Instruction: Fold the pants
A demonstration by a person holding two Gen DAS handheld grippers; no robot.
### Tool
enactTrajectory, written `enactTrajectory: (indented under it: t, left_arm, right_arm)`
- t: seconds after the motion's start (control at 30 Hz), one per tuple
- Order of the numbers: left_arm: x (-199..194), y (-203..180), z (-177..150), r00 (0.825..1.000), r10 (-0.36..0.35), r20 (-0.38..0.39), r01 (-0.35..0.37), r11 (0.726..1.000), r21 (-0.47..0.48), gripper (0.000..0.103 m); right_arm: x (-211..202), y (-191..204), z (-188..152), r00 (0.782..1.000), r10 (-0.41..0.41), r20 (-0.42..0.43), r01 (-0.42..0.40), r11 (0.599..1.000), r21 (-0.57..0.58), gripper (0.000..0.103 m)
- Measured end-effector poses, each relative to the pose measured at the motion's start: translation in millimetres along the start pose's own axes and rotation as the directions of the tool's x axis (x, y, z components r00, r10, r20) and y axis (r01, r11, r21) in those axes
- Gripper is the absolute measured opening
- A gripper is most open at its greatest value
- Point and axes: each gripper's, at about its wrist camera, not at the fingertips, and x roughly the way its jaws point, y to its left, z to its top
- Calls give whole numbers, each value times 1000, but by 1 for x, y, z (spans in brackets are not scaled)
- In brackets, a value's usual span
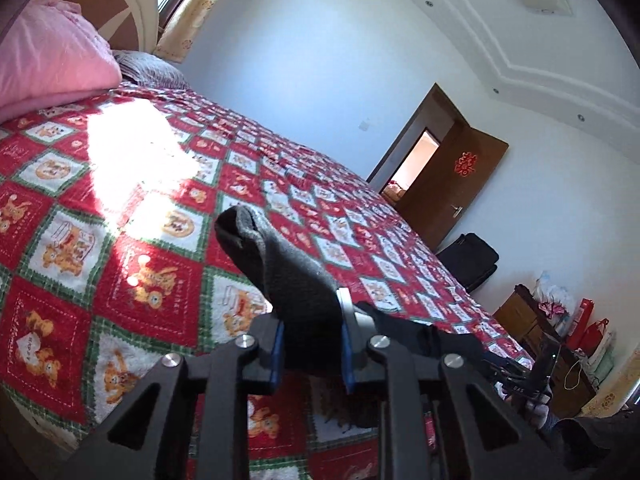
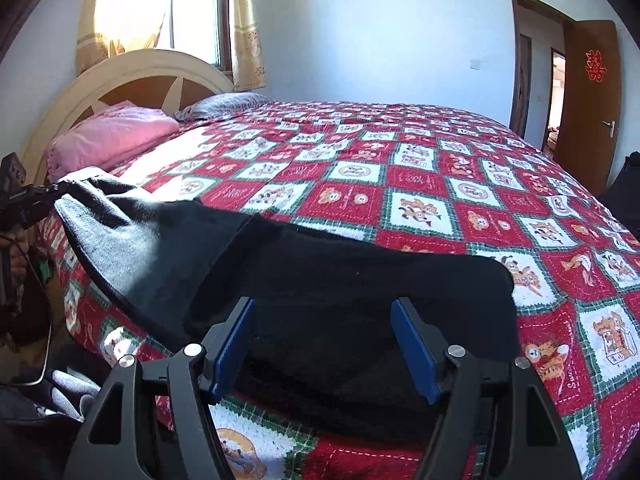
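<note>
Left claw (image 1: 312,344) is pinching pants (image 2: 320,300) hem, right claw (image 2: 324,344) is hovering spread; should be lifting evenly across bed (image 2: 440,184).

A: Background check. What's on the bed?
B: Red, green and white bear-print quilt (image 2: 400,184) covers it. Pink pillow (image 2: 112,136) at the head, grey pillow (image 2: 228,104) just beside it, both against the cream and brown headboard (image 2: 152,68).
A: Window?
B: Behind the headboard, yellow curtains (image 2: 248,40) either side. Sun patch (image 1: 136,152) blown out on the quilt.
A: Far side?
B: Brown door (image 1: 452,184) standing open, red paper ornament (image 1: 465,163) on it. Black bag (image 1: 472,260) on the floor near the door. Wooden cabinet (image 1: 516,316) further along, red bags (image 1: 588,328) beside it.
A: Ceiling?
B: White, stepped moulding, small recessed lights (image 1: 429,2).
</note>
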Motion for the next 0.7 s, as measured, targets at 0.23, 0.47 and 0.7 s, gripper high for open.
enactTrajectory:
  t: [0.23,0.47,0.7]
  left_arm:
    - [5,-49,12,996,-81,28,78,994,83,23]
    - [34,-95,19,990,-138,-6,138,979,147,21]
    - [64,-154,17,971,-229,-64,237,947,218,21]
  right_arm:
    - [-9,-20,8,999,1,34,-4,996,94,71]
    - [-24,-35,16,997,-18,69,8,988,154,71]
    - [-42,-56,20,994,-54,98,34,980,197,71]
